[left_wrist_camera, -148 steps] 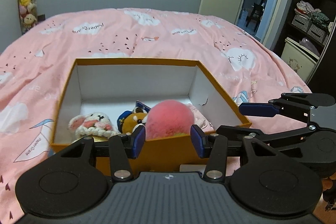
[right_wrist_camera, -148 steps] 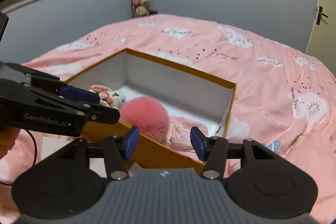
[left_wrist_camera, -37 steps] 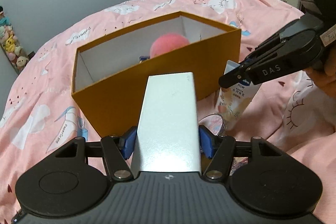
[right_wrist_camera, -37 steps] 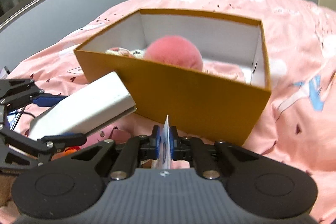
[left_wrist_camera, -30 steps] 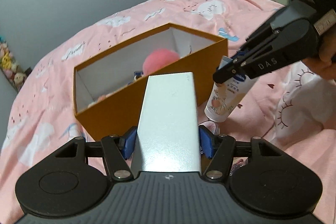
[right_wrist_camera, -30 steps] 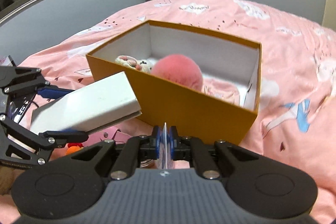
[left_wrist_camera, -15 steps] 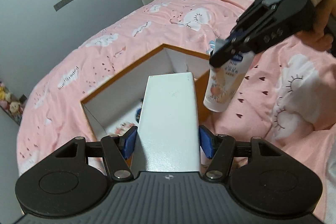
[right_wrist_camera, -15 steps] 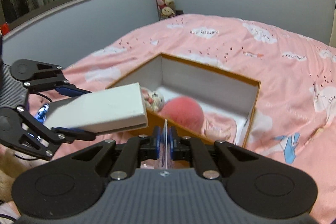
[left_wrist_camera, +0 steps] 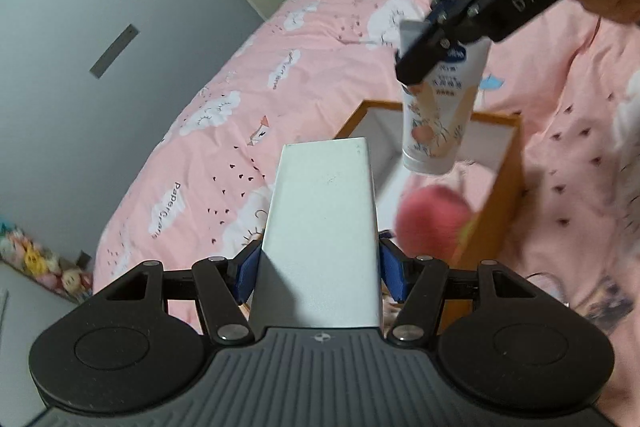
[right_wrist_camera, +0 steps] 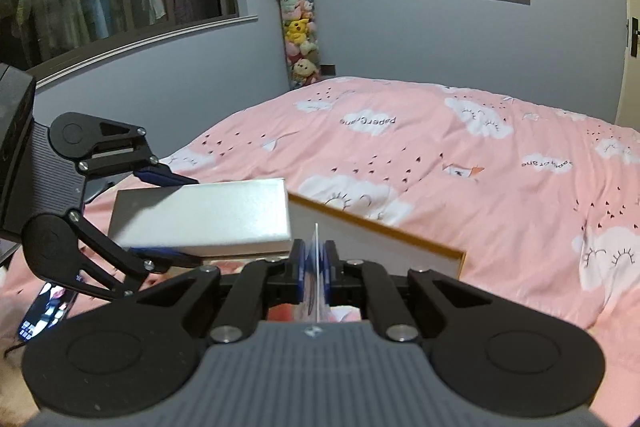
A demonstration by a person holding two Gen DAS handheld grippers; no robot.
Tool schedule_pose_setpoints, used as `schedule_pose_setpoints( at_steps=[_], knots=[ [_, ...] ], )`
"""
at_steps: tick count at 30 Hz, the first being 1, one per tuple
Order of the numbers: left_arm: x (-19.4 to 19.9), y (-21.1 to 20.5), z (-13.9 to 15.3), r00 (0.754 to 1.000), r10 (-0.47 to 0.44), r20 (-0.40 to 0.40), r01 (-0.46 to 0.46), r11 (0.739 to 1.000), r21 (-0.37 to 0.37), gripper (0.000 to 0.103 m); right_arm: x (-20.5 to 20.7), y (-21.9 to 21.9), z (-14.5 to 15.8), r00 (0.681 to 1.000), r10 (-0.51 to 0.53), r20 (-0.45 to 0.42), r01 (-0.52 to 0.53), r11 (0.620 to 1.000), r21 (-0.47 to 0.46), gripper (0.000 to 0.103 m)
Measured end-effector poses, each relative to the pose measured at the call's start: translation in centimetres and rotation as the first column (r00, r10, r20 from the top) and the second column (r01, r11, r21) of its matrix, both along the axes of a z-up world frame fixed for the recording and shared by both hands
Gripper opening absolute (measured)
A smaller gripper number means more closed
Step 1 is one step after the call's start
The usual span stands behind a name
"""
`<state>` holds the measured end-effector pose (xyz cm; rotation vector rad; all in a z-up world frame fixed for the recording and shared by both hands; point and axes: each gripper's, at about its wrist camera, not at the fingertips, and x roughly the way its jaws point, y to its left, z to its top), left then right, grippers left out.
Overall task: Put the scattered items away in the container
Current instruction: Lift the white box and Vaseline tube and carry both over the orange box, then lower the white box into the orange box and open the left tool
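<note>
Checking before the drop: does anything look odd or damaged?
Nothing damaged. The left claw holds a white box, the right claw a tube hanging cap-down above the orange box.

The white box (left_wrist_camera: 324, 227) covers the near left part of the orange container (left_wrist_camera: 508, 187) in the left wrist view, and its rear end runs under the camera housing. A pink ball (left_wrist_camera: 434, 223) inside is blurred. The tube (left_wrist_camera: 440, 115) has its flat top pinched out of sight (small print unreadable). In the right wrist view only the tube's thin crimped edge (right_wrist_camera: 317, 267) shows. A phone (right_wrist_camera: 46, 307) screen at lower left is too small to read
</note>
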<state>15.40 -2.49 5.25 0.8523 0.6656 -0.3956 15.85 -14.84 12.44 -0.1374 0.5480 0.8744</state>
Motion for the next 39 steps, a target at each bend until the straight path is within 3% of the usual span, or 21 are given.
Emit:
schedule_pose_setpoints(
  at_steps=[7,12,17,30,39],
  knots=[
    [5.0,-0.3,-4.0,0.995,-0.068,-0.073,0.079,0.984,0.160,0.071,4.0,1.5,-2.0,0.999,-0.029,-0.036,0.028,0.999,-0.021,0.009],
    [7.9,-0.2,-6.9,0.986,-0.095,-0.134,0.123,0.968,0.218,0.071,5.9,2.4,-3.7,0.997,-0.036,-0.070,0.033,0.999,-0.039,0.009],
    [9.3,-0.3,-9.5,0.960,-0.135,-0.245,0.198,0.946,0.256,0.072,7.5,3.0,-5.0,0.994,-0.031,-0.104,0.027,0.999,-0.037,0.009],
    [12.6,-0.4,-13.1,0.921,-0.168,-0.350,0.282,0.909,0.306,0.072,10.3,3.5,-7.9,0.985,-0.057,-0.161,0.050,0.998,-0.045,0.009],
    [12.8,0.7,-14.7,0.908,-0.131,-0.397,0.285,0.889,0.359,0.072,11.0,3.6,-9.0,0.980,-0.058,-0.188,0.048,0.997,-0.055,0.010]
  ],
)
